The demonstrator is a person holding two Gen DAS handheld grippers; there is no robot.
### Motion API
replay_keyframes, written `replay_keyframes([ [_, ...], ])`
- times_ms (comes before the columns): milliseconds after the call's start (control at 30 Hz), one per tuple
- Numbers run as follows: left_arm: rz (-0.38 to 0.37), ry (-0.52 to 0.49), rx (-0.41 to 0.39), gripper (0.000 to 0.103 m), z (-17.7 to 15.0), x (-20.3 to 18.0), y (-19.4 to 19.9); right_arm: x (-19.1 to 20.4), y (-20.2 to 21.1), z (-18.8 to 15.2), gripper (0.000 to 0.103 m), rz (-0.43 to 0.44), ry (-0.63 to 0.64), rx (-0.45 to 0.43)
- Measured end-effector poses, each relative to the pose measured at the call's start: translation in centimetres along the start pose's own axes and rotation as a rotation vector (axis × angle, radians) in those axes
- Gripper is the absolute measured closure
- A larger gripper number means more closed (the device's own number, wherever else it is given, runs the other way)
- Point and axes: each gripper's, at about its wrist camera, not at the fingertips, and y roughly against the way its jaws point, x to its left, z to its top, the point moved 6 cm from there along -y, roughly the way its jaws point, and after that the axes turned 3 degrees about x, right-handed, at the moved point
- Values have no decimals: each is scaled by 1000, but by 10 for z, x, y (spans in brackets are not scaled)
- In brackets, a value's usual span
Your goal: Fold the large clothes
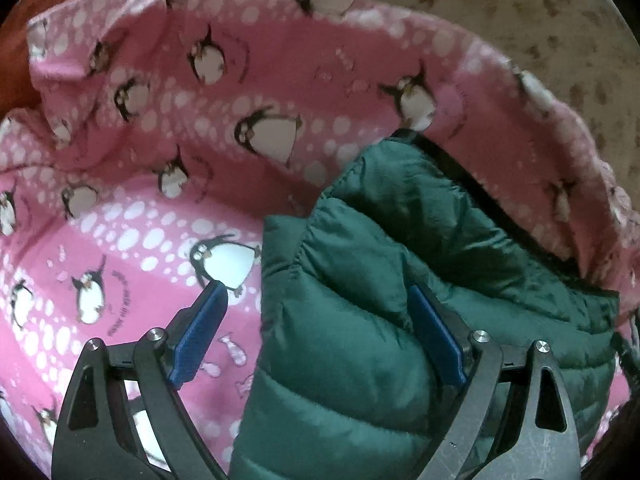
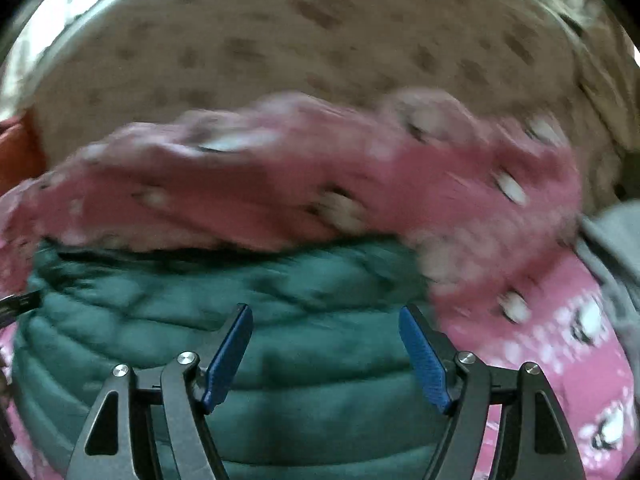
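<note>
A dark green quilted puffer jacket (image 1: 380,320) lies on a pink penguin-print blanket (image 1: 140,220). My left gripper (image 1: 316,296) is open, its jaws wide apart; the jacket's left edge sits between them and the right blue pad (image 1: 436,336) touches the jacket. In the blurred right wrist view the green jacket (image 2: 240,320) fills the lower middle, and my right gripper (image 2: 326,316) is open just above it, holding nothing. A bunched ridge of the pink blanket (image 2: 320,184) rises behind the jacket.
A beige spotted bedcover (image 1: 540,20) lies beyond the blanket, also in the right wrist view (image 2: 320,40). Something orange-red (image 1: 24,60) shows at the far left. A grey cloth (image 2: 616,240) sits at the right edge.
</note>
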Motion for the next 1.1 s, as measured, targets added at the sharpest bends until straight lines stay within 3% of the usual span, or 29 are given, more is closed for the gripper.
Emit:
replay_keyframes([
  [100, 19, -17, -10, 8, -3, 1, -9, -27, -31, -14, 30, -9, -65, 104],
  [167, 25, -24, -17, 8, -3, -1, -8, -30, -53, -24, 25, 34, -109, 156],
  [267, 13, -28, -10, 8, -5, 0, 3, -35, -58, -25, 21, 57, -169, 156],
  [533, -28, -52, -50, 8, -29, 14, 51, -55, 21, -36, 22, 153, -180, 29],
  [800, -39, -102, -52, 8, -64, 22, 85, -59, 57, -86, 22, 196, -181, 76],
  [1100, -76, -77, -14, 8, -89, 27, 84, -71, 61, -121, 20, 188, -208, 114],
])
